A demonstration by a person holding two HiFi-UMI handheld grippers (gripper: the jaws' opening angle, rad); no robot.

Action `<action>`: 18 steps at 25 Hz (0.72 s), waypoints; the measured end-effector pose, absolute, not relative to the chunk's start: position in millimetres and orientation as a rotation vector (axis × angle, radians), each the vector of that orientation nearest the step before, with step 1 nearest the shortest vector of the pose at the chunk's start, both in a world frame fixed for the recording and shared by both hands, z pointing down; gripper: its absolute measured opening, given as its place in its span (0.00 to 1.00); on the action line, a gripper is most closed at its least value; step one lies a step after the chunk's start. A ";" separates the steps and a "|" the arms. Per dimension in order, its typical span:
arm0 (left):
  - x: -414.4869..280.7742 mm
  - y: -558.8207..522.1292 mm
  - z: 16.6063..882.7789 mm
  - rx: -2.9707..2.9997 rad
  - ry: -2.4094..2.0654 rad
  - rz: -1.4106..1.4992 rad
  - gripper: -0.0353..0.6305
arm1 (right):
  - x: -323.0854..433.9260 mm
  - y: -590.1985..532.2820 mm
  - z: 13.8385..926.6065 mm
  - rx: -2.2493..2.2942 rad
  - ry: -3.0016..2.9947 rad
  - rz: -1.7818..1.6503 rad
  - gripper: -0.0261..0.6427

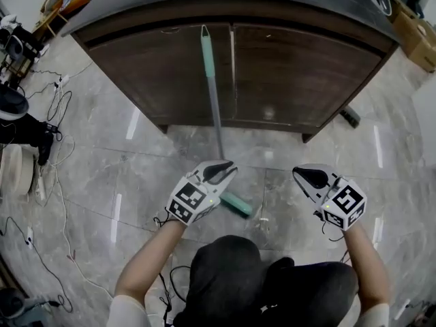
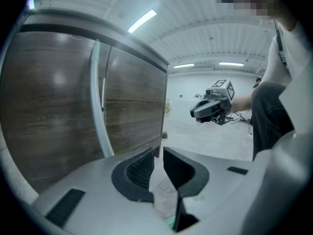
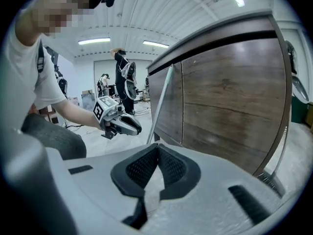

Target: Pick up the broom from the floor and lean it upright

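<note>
Broom [image 1: 212,101] leans upright against the cabinet [image 1: 293,67], so we should ease the left claw [image 1: 228,167], narrowly parted and empty, clear of the cabinet without knocking it, right claw [image 1: 303,176] closed, empty.

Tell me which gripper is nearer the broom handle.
Left. The left gripper sits right beside the broom handle; the right gripper is clearly off to its right.

A dark wooden cabinet [image 1: 293,67] with two doors stands on a grey marble-tiled floor [image 1: 102,148]. Cables [image 1: 54,107] trail over the floor at the left, and a cardboard box [image 1: 417,31] sits at the upper right. Long ceiling lights [image 2: 143,21] glow overhead
</note>
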State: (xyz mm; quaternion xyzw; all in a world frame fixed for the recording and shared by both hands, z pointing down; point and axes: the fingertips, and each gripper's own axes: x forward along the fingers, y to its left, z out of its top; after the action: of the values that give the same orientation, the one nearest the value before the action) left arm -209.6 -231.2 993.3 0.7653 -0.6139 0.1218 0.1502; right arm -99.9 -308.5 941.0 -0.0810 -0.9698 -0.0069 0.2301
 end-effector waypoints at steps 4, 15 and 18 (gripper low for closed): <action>-191.4 -241.8 1032.0 2.234 -1.721 0.348 0.11 | -96.6 -313.7 983.1 -0.202 -2.669 0.061 0.04; -150.7 -269.2 1092.3 2.343 -1.629 0.273 0.07 | -51.7 -350.1 1057.3 -0.088 -2.668 0.163 0.04; -140.5 -278.2 1083.7 2.348 -1.607 0.273 0.07 | -34.7 -362.1 1052.6 -0.077 -2.657 0.167 0.04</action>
State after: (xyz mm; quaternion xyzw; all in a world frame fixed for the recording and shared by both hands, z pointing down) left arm -140.5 -278.2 1083.7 0.8132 -0.5567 0.0946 0.1413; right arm -34.7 -362.1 1052.6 -0.0281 -0.9693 0.0608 0.2366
